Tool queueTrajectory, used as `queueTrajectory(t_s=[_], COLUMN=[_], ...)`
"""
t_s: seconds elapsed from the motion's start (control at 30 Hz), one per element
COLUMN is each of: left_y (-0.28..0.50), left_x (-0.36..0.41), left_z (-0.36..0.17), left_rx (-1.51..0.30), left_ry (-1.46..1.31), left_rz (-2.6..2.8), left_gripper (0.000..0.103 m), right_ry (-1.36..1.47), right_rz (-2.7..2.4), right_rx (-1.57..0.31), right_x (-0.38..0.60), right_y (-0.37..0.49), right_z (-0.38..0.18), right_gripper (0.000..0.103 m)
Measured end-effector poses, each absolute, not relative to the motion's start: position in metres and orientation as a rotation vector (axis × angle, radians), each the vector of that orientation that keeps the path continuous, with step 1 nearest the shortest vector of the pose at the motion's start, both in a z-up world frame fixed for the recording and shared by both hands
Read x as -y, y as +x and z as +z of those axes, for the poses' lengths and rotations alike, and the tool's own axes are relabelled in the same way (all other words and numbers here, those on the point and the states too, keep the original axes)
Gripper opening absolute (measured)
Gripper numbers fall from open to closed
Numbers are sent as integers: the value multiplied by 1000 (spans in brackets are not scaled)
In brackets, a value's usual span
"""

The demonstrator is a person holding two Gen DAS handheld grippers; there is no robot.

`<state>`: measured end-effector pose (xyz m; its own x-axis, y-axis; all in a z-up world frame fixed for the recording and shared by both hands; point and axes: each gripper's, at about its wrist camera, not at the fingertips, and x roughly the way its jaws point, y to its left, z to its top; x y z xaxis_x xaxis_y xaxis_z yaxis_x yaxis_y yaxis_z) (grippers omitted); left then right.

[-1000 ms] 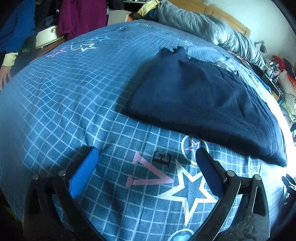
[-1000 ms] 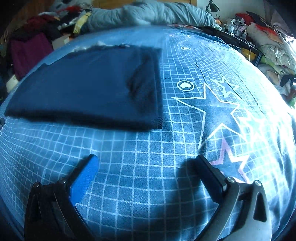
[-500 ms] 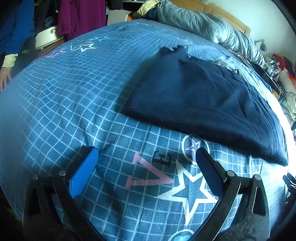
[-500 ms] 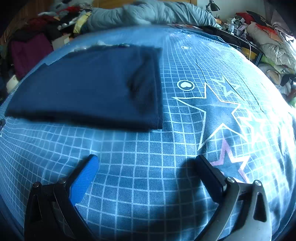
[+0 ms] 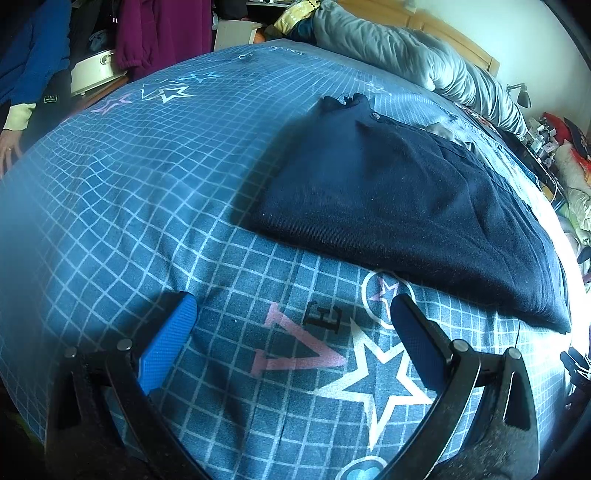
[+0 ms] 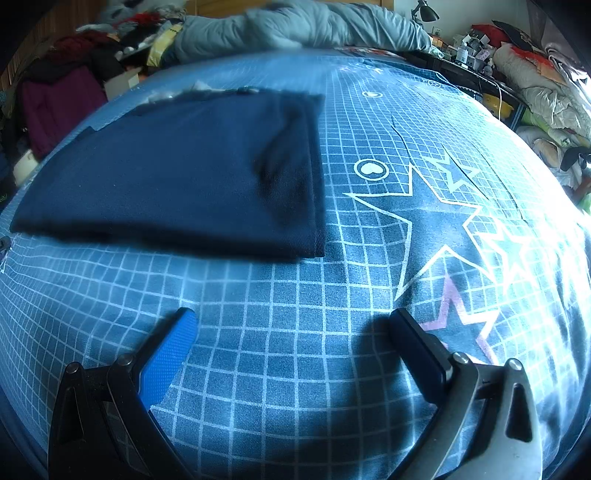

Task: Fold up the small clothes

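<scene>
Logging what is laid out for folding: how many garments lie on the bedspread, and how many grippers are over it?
Dark navy garment: 1
Open grippers: 2, the left gripper and the right gripper, both empty above the bedspread
Total: 3

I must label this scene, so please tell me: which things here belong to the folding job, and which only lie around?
Job: navy garment, left gripper, right gripper, both open, empty.

Lying about: grey duvet, purple clothing, desk lamp, clothes pile; star-print bedspread is only the work surface.
</scene>
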<state>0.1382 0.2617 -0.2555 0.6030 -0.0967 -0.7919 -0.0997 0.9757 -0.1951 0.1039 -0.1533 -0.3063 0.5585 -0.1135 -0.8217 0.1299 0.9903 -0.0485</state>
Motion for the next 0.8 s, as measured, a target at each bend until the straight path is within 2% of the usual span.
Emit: queueTrajectory(t_s=[0.8], left_y=[138], left_x=[-263], left_z=[-255], left_rx=[-924], left_ry=[-234], left_rz=[0], left_gripper=[103], right_ry=[18], right_rz=[-141], right_rx=[-966], right_x=[153], right_y=[104], right_z=[-306], right_gripper=[103])
